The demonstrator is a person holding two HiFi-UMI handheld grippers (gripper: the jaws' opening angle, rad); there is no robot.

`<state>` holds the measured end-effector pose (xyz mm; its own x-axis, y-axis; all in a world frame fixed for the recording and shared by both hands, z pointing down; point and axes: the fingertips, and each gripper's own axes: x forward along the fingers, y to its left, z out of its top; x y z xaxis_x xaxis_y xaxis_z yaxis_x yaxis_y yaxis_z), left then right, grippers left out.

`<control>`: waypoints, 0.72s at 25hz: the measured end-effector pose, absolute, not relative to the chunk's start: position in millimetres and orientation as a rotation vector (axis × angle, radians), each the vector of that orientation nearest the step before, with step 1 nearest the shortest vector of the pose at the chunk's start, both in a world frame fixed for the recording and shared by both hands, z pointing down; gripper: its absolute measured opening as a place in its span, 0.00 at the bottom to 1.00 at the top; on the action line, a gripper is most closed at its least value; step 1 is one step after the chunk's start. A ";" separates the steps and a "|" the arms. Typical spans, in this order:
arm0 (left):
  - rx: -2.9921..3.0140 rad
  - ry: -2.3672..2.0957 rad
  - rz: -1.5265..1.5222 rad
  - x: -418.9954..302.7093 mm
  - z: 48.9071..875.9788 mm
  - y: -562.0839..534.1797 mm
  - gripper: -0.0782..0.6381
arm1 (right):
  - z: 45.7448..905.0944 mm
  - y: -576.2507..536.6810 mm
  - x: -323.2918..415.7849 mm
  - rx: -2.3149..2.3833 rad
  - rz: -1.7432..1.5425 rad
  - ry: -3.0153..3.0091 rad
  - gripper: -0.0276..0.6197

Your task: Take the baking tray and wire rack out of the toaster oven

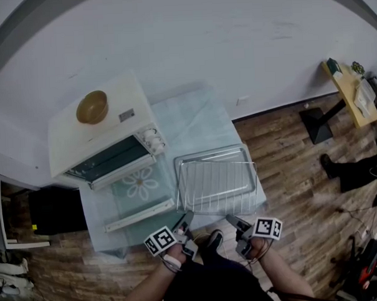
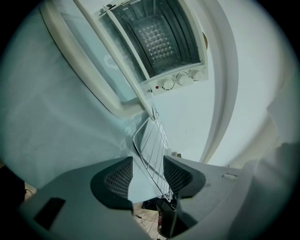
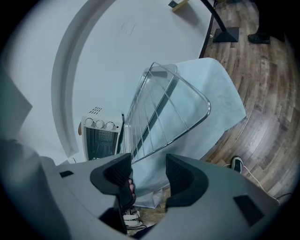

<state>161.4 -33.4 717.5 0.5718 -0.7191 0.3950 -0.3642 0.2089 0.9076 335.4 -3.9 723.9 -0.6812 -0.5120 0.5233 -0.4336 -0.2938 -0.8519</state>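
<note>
Wire rack (image 1: 216,188) — at table (image 1: 199,118) edge | left claw (image 2: 147,174), right claw (image 3: 149,172) open

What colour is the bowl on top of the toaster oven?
Golden brown; the bowl on the white toaster oven shows best in the head view.

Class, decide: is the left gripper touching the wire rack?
Cannot tell. In the left gripper view the wire rack runs between the open jaws of the left gripper, close by one jaw. Neither contact nor a gap shows plainly.
</note>
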 end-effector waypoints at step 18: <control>1.943 -0.956 -0.161 128.8 583.2 -59.5 0.25 | 602.0 -60.5 234.5 -1.119 -1.618 2.352 0.16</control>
